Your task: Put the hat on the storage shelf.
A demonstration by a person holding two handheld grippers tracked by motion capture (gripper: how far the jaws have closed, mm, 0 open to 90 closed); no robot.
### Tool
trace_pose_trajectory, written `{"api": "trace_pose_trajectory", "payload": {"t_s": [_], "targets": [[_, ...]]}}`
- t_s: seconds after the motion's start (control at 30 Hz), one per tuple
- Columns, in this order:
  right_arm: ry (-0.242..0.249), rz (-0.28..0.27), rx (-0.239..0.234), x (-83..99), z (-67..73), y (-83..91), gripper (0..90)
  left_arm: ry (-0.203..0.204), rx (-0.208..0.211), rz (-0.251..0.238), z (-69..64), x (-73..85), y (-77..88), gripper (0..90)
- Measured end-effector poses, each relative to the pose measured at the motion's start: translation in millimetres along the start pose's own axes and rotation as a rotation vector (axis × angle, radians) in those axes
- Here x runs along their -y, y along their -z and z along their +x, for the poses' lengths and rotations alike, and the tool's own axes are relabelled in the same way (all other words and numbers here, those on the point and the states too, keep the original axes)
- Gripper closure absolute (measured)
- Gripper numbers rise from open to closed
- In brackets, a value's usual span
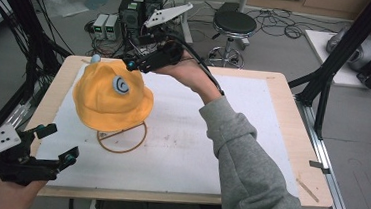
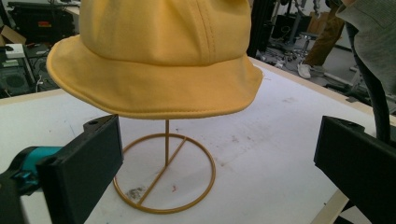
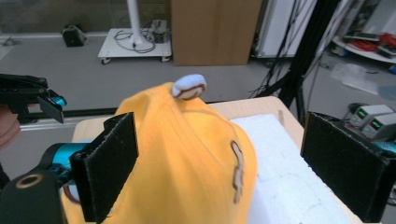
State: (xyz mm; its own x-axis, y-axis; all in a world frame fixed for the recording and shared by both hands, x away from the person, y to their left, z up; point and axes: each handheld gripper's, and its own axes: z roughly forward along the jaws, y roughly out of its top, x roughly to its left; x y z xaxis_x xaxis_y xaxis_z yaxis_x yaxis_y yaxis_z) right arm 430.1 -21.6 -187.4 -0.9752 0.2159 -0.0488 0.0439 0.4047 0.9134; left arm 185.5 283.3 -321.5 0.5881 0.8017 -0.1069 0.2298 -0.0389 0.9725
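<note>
A: Yellow cloth, that's the hat [image 1: 112, 100], a bucket hat perched on a thin gold wire stand [image 1: 122, 138] near the left middle of the bench [image 1: 284, 102]. The stand's round base ring sits flat on the white mat [image 1: 210, 151], and the brim hangs well clear of it.

B: And the right gripper [image 1: 137, 64]?

A: Up at the far side of the hat's crown, held by the person's right hand [image 1: 188, 74] in a grey sleeve. From the right gripper view its jaws stand wide apart with the crown between them; one pad is just beside the fabric, but I cannot tell whether it touches. Nothing is clamped.

B: The left gripper [image 1: 58, 144]?

A: Low at the near left corner of the bench, apart from the hat. Its jaws are spread wide too and hold nothing; they point toward the stand's upright rod and base ring, seen under the brim.

B: Any marks on the hat?

A: A pale blue round patch [image 1: 121, 85] on the crown, and a small light blue ear-like nub [image 3: 189, 86] on top.
</note>
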Motion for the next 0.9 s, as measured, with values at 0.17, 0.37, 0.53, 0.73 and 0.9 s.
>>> {"api": "trace_pose_trajectory", "payload": {"t_s": [0.17,0.37,0.53,0.73,0.9], "targets": [[-0.009,0.004,0.051,10.1,-1.1,15.7,11.0,0.005,0.004,0.0,4.5,0.0,-2.8,1.7],[-0.039,-0.013,0.108,17.0,-4.0,36.6,11.0,0.004,0.013,-0.004,7.9,-2.2,-5.7,1.7],[-0.056,-0.017,0.168,29.2,-7.3,53.6,11.0,0.005,0.02,-0.011,11.3,-4.4,-8.1,1.7],[-0.092,-0.033,0.236,46.2,-12.5,78.4,11.0,0.002,0.033,-0.02,16.1,-9.0,-14.0,1.7],[-0.123,-0.016,0.284,57.8,-16.9,96.7,11.0,0.008,0.046,-0.018,22.2,-10.1,-20.7,1.7]]}}
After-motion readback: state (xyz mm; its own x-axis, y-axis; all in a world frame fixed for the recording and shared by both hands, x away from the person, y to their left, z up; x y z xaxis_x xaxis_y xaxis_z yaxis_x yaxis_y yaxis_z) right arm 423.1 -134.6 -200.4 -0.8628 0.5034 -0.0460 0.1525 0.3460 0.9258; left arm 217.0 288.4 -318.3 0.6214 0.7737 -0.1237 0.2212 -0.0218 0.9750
